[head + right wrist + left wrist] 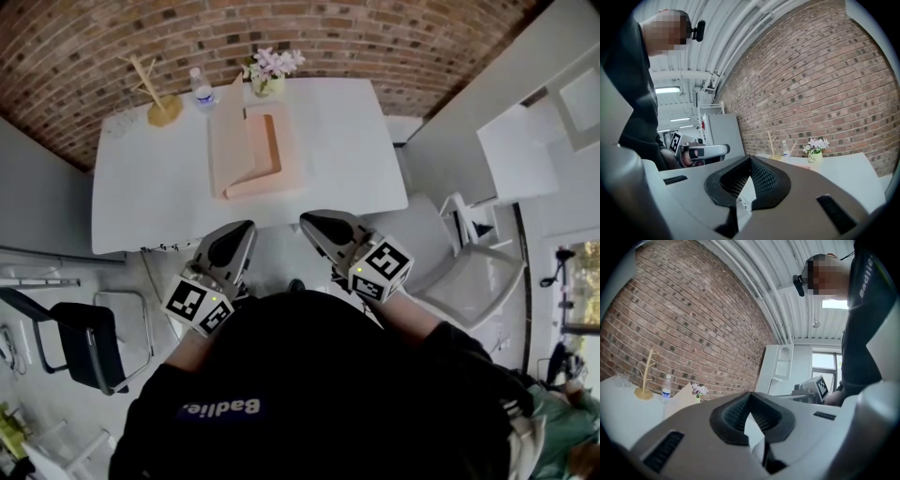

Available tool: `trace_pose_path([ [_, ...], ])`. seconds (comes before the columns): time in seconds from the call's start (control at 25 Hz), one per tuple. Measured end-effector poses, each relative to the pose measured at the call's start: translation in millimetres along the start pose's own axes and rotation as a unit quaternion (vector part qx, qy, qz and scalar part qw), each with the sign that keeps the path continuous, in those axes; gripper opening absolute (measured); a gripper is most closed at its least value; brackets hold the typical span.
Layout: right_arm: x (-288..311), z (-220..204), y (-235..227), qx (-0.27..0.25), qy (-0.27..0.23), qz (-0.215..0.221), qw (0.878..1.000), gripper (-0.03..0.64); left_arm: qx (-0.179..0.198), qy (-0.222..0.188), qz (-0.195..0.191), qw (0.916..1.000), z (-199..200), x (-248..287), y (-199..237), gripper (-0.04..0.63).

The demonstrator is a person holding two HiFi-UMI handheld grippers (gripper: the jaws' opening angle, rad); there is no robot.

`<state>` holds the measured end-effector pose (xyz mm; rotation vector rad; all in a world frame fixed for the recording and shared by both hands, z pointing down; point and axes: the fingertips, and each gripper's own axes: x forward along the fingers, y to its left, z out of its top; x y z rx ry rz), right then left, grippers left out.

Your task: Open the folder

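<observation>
A beige and orange folder lies on the white table, its left cover raised partly upright; its cover edge shows in the left gripper view as the folder. Both grippers hang near the person's body, short of the table's near edge and apart from the folder. My left gripper has its jaws together with nothing between them, seen close as the left gripper. My right gripper is likewise shut and empty, its tips meeting in the right gripper view.
At the table's far edge stand a small flower vase, a water bottle and a wooden stand. A black chair is at the left, a white chair at the right. A brick wall runs behind.
</observation>
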<state>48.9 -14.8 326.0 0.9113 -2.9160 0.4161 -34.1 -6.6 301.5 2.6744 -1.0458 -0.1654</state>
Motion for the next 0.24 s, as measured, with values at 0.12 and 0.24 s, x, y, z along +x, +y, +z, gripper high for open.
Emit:
trace_pose_path([
  [0.12, -0.2, -2.3, -2.0, 0.003, 0.002, -0.001, 1.000, 0.028, -0.001, 0.001, 0.001, 1.0000, -1.7, 0.4, 0.5, 0.002],
  [0.24, -0.5, -3.0, -4.1, 0.005, 0.001, -0.003, 1.000, 0.028, 0.002, 0.002, 0.000, 1.0000, -3.2, 0.6, 1.7, 0.002],
])
